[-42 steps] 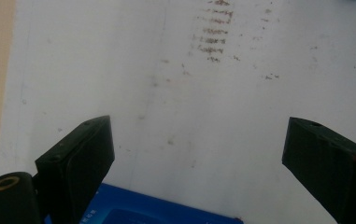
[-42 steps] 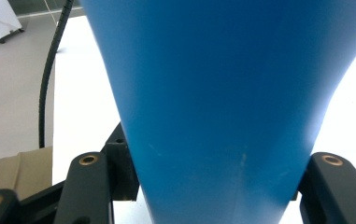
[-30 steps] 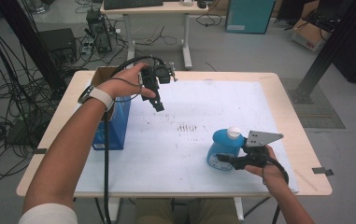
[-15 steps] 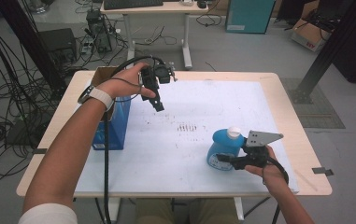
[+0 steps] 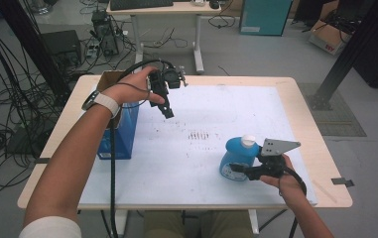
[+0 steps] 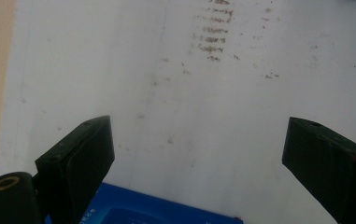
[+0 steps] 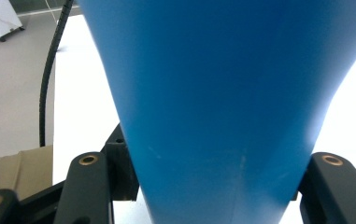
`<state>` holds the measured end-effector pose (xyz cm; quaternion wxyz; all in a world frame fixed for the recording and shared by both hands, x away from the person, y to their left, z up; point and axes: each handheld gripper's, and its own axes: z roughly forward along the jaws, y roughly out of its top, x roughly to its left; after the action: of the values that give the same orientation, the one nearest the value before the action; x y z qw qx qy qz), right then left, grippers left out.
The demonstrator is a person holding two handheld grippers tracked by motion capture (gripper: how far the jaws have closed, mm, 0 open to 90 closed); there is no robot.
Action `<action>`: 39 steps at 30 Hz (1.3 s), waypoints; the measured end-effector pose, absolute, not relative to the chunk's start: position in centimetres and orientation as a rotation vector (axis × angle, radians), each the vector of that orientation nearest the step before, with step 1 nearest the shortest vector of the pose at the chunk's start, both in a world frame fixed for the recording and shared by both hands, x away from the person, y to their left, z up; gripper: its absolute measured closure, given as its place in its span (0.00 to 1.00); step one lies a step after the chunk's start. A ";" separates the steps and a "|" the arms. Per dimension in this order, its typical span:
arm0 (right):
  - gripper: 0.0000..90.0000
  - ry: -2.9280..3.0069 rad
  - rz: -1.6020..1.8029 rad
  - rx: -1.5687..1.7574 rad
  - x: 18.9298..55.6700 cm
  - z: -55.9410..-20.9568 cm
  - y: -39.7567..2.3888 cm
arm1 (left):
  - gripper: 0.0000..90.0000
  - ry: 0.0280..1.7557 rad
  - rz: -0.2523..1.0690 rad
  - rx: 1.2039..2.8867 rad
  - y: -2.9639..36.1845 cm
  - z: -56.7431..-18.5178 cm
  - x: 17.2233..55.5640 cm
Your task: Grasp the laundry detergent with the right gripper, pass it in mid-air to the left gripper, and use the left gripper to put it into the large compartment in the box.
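Even, soft indoor light; faint shadows, mild glare on white sheet (image 5: 236, 114), close-ups blurry.

One blue bottle (image 5: 238, 157), one blue box (image 5: 125, 133), two grippers and one white mat (image 5: 226, 109) on one table (image 5: 295, 99).

A white mat (image 5: 256, 116) covers the worktop (image 5: 320, 163), brown smudges (image 5: 199, 135) at its centre; a blue box (image 5: 125, 131) stands at nine o'clock.

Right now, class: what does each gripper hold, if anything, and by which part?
The right gripper clamps the blue bottle around its lower body. The left gripper holds nothing; its jaws stand open above the table.
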<state>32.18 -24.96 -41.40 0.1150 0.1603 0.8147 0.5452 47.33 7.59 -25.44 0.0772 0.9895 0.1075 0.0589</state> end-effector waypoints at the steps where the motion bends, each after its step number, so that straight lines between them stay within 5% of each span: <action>1: 0.46 2.388 1.603 0.475 32.2 -41.4 -24.9 | 0.11 0.327 0.174 2.962 7.6 -25.4 47.3; 39: 0.46 2.391 1.599 0.480 32.2 -41.4 -25.0 | 0.11 0.327 0.181 2.957 7.7 -25.6 47.3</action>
<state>32.20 -25.03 -41.42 0.1122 0.1636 0.8147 0.5449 47.25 7.73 -25.55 0.0802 0.9889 0.1095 0.0604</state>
